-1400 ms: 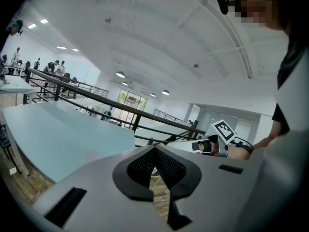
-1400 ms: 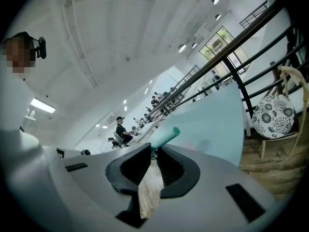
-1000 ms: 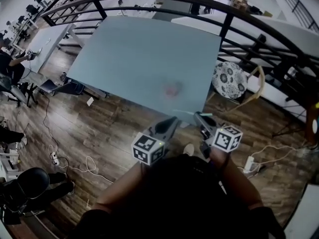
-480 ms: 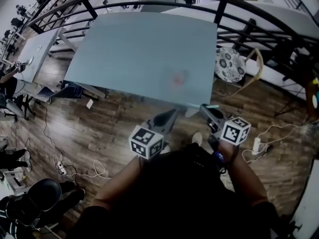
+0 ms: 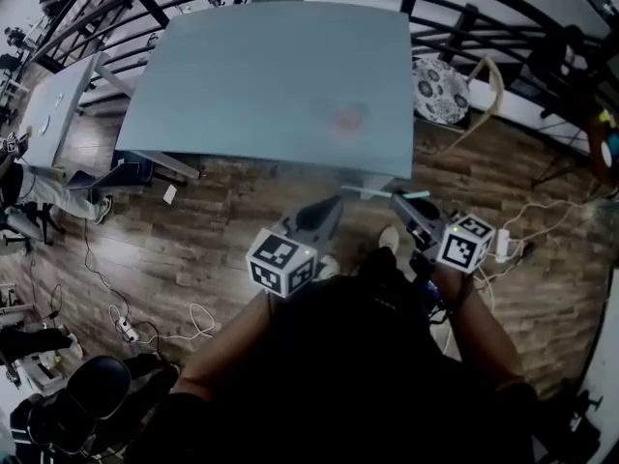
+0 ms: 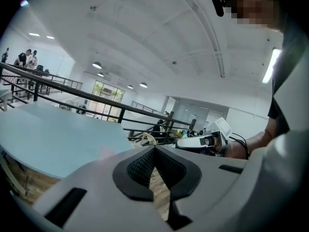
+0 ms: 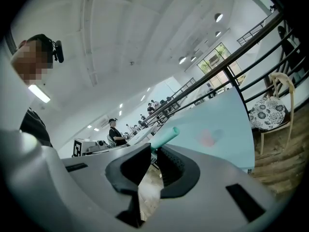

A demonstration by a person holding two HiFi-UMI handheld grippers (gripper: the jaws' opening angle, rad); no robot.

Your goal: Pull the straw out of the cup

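A thin teal straw (image 5: 383,193) lies crosswise in the tips of my right gripper (image 5: 403,202), which is shut on it; in the right gripper view the straw (image 7: 164,137) sticks out past the dark pads. A faint pinkish blur, perhaps the cup (image 5: 346,117), sits on the pale blue table (image 5: 242,75) well beyond both grippers; its shape is too blurred to make out. My left gripper (image 5: 330,208) hangs beside the right one over the wooden floor, its pads (image 6: 145,164) shut together at the tip with nothing between them.
A chair with a flowered cushion (image 5: 437,90) stands at the table's right corner, in front of a black railing (image 5: 464,17). Cables and a power strip (image 5: 126,327) lie on the wooden floor at left. Seated people (image 5: 68,409) are at the lower left.
Both grippers, the right one still shut on the straw, have drawn back from the table; its near edge now lies farther up the head view.
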